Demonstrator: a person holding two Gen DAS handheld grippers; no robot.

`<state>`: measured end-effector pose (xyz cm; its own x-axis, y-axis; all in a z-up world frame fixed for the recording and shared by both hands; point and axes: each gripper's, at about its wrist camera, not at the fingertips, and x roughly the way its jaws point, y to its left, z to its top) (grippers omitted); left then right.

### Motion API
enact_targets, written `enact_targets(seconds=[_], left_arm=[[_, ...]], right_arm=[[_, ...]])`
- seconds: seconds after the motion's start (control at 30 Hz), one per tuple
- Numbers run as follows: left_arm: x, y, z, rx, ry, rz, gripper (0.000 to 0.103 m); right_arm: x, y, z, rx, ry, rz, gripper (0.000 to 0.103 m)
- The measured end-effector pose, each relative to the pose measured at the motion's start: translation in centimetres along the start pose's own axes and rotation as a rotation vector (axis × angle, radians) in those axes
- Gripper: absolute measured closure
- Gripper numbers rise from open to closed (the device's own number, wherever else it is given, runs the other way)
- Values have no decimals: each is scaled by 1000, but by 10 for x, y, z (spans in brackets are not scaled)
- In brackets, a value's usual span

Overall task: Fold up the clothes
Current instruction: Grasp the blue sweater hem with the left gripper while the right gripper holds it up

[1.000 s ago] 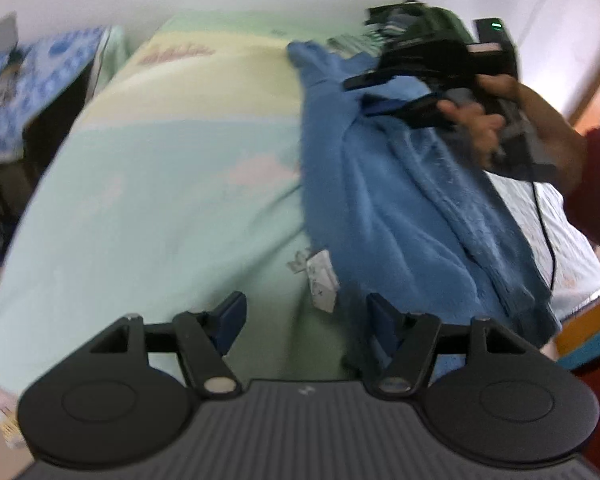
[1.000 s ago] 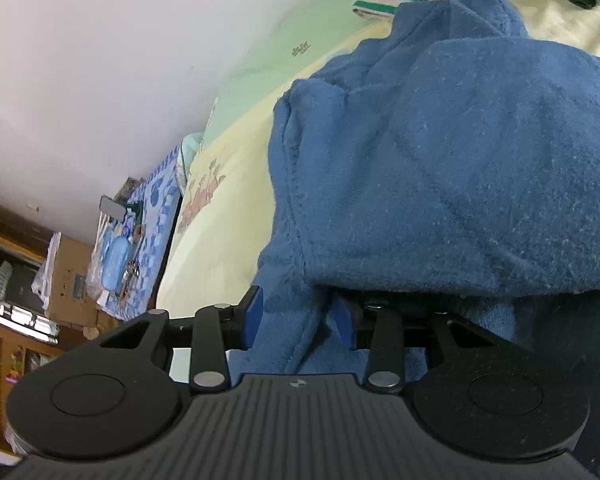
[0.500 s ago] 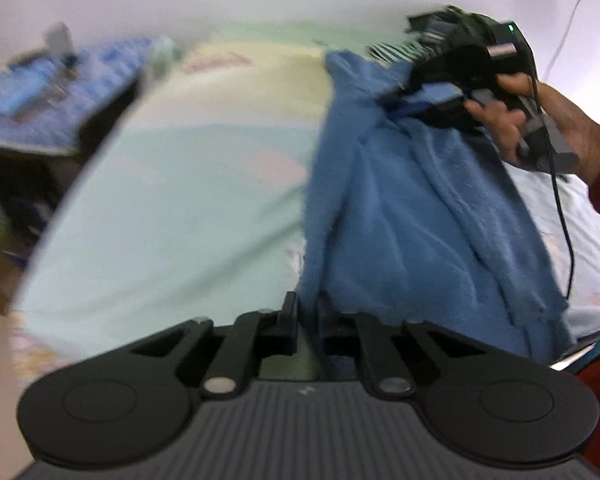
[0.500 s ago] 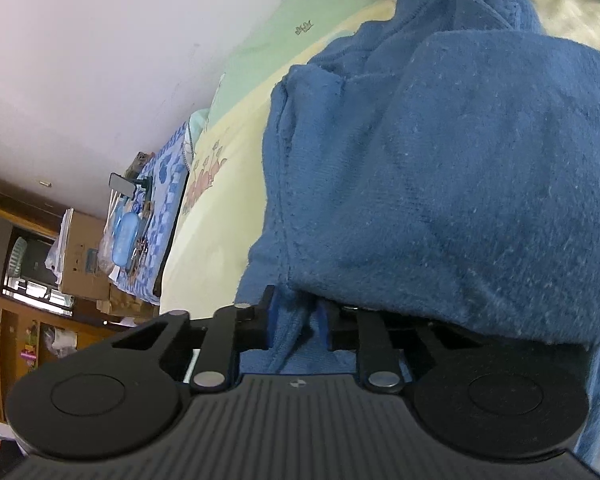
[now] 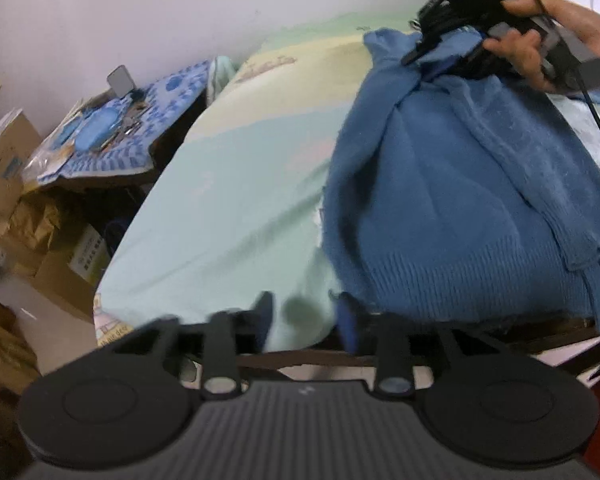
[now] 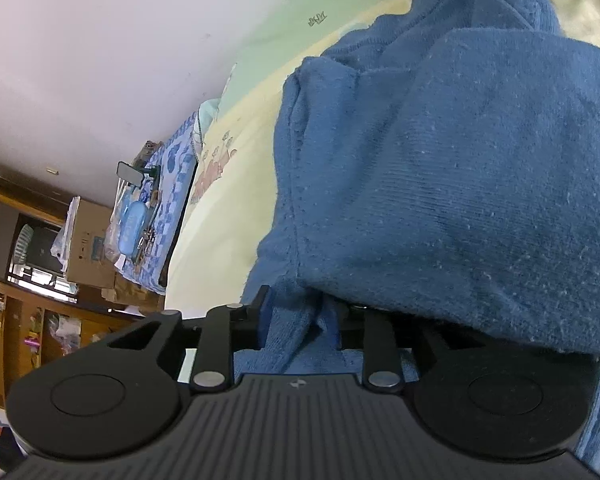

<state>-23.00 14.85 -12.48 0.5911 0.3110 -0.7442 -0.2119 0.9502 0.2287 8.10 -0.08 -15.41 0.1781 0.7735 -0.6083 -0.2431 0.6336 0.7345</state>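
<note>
My left gripper [image 5: 306,318] has just been opening; its jaws stand apart with nothing between, beside the ribbed hem of the blue sweater [image 5: 452,200]. My right gripper [image 6: 298,318] has cloth between its jaws, which just loosened; whether they pinch I cannot tell. The fuzzy, bunched knit lies half-folded on the pale bedsheet [image 5: 236,200]. Next I should catch the hem.

Sweater [image 5: 440,184] lies on bed [image 5: 228,216], table [image 5: 140,120] beside.
</note>
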Motion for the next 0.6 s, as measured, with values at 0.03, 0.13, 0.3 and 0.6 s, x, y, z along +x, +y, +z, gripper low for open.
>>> enact_targets(seconds=[0.03,0.13,0.3,0.6], left_arm=[[1,1,1,-20,-9,-12,57],[6,5,7,-83,-1,-62,56],[-13,13,9,-138,-26,-136,19],[-1,4,12,-148,3,-124,47]], right_arm=[[0,0,0,2,-6,5,69],[4,5,-1,-25,-27,-3,67],[5,12,-6,-105,-71,-39,69],[8,15,-5,-148,-75,-73,88]])
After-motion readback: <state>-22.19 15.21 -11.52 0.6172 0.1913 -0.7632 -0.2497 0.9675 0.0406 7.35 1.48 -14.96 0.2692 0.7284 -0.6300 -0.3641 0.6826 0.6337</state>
